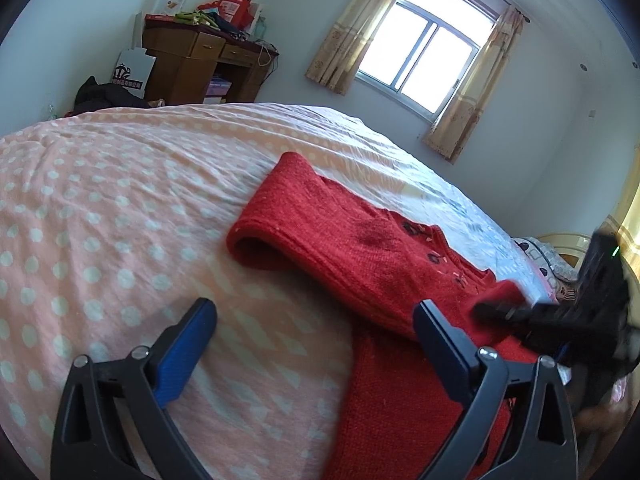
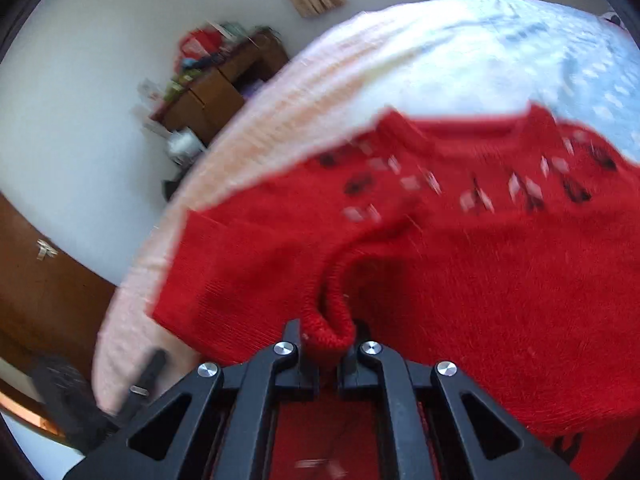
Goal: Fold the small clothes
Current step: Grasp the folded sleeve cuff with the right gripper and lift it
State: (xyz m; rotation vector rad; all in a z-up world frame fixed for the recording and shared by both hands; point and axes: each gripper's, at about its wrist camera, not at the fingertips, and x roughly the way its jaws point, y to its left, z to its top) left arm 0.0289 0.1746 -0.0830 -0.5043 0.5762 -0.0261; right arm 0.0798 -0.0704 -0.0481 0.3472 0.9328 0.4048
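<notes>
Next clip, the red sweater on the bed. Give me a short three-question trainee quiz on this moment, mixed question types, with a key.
1. True or false: the right claw is shut on a bunched fold of the red sweater.
2. Multiple choice: the left claw is (A) shut on a sleeve, (B) open and holding nothing, (C) out of view.
3. Short answer: what does the sweater lie on?

Key
1. True: knit fabric is pinched between its jaws in the right wrist view.
2. B: its blue pads stand wide apart, above the sweater's near edge and the bedding.
3. A bed covered by a pink bedspread with white dots.
</notes>
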